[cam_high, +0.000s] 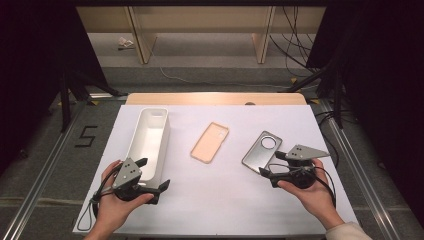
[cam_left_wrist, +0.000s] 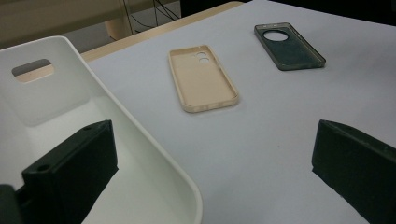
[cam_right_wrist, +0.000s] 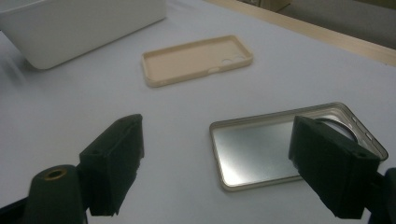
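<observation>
High view: our right gripper (cam_high: 273, 169) sits at the near end of the grey phone case (cam_high: 262, 151) — jaws wide apart, nothing held. The case lies flat on the table (cam_high: 225, 210), long axis running away and slightly right. Our left gripper (cam_high: 152, 175) straddles the near end of the white bin (cam_high: 149, 141), also wide open and empty. The beige phone case (cam_high: 210, 142) lies between bin and grey case, well apart from both grippers.

Left gripper view: one jaw inside the bin (cam_left_wrist: 140, 154), one outside over bare table.

Right gripper view: the grey case (cam_right_wrist: 261, 154) lies just ahead, one jaw overlapping its camera-hole end — our right hand is clearly nearer.
</observation>
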